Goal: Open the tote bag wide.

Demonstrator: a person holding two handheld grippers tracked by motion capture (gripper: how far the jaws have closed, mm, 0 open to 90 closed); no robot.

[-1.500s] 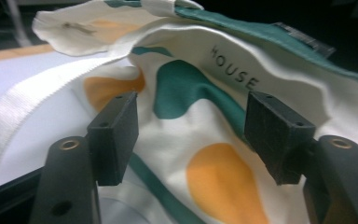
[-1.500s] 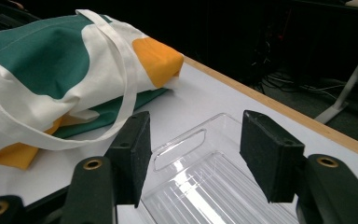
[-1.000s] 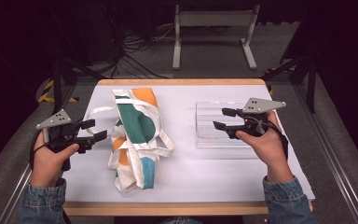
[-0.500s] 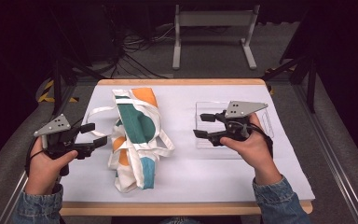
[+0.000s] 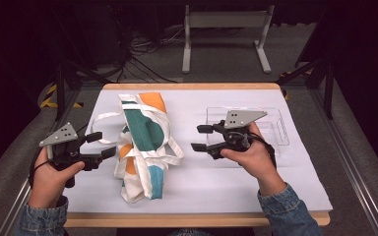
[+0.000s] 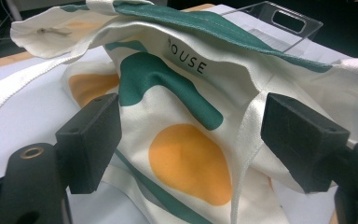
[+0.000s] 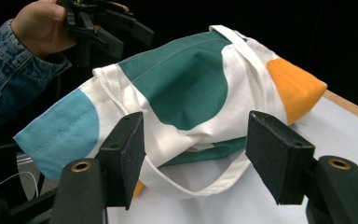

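The tote bag [image 5: 145, 142] lies crumpled mid-table. The left gripper [image 5: 100, 145] and right gripper [image 5: 200, 138] flank it, jaws spread wide and empty, apparently positioned to seize opposite sides.

Pretty open lane between the right claw [image 5: 201, 138] and the tote bag [image 5: 145, 142], just bare counter [image 5: 202, 182] there. The left claw [image 5: 104, 144] sits right at the bag's edge, and a clear tray [image 5: 275, 129] blocks the space behind the right hand.
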